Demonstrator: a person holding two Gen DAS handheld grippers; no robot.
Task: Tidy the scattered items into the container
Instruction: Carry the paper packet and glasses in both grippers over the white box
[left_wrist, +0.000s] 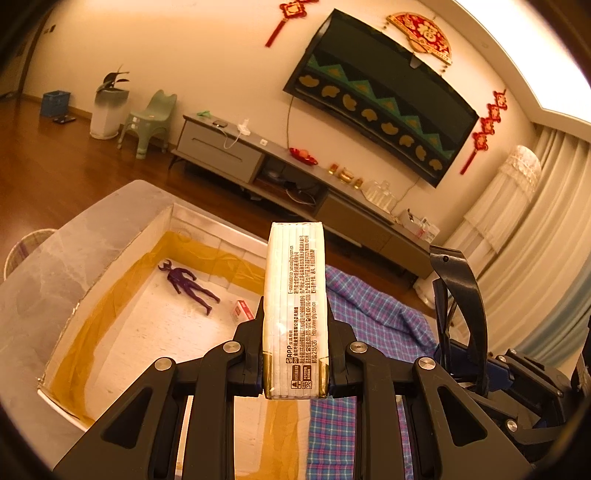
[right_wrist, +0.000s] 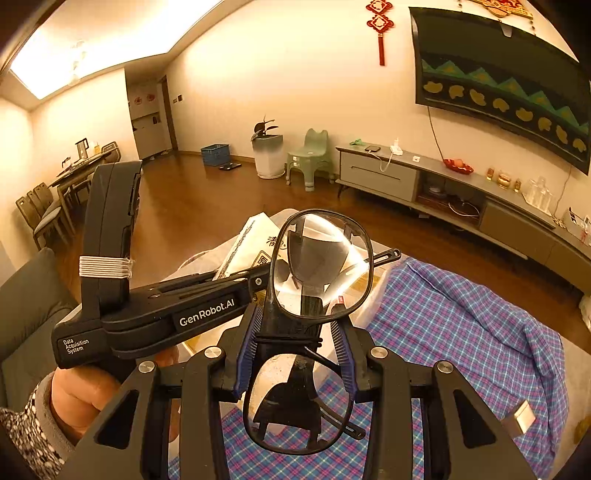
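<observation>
Between the left gripper's black pads stands a slim white tissue pack, upright, wrapped in glossy film with fine black print and gold corners; the pads clench its two long sides. Below it, near the bench's far corner, lies a shallow white box with yellowed tape along its seams. Inside the box lie a purple horned figure flat on its back and a small red-and-white carton, half hidden behind the gripper. Checked blue-and-pink cloth covers the bench's right side. The right gripper, with ribbed blue pads, grasps black-framed glasses at the bridge; one rounded lens rises above the pads, the other hangs below, arms folded.
</observation>
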